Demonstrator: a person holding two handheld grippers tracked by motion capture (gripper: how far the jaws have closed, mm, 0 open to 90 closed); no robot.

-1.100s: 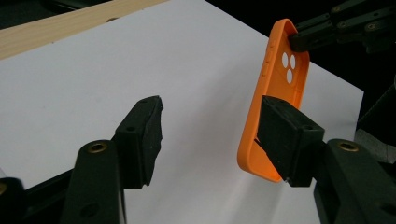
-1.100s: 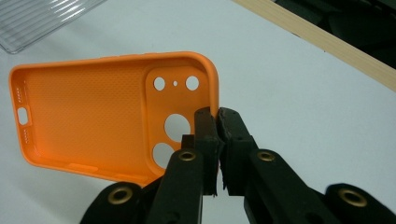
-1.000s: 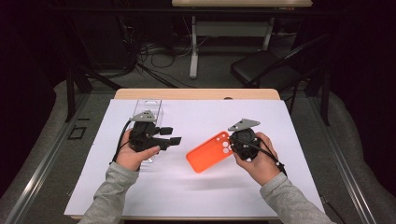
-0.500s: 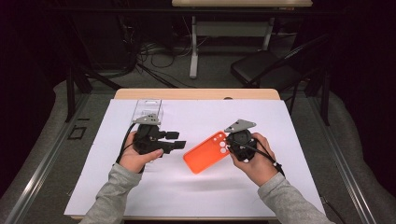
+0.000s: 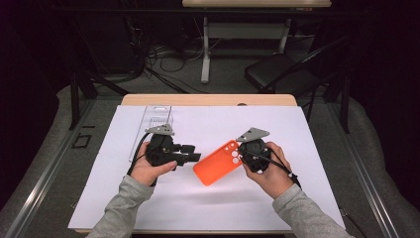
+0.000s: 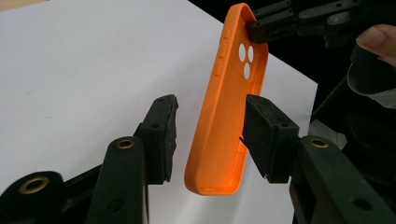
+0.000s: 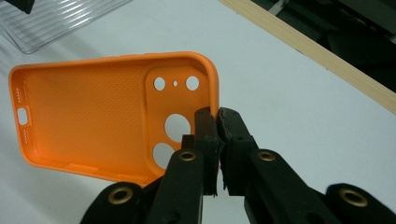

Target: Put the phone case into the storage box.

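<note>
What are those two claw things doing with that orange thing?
A person holds a gripper in each hand over a white table. The right gripper pinches the camera-hole end of an orange phone case. The left gripper has been closing around the case's other end, but its pads are not pressing on it.

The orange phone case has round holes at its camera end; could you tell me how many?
5 in the orange phone case: three small ones in a row near the top edge, two large ones below, the lowest beside the right gripper.
</note>
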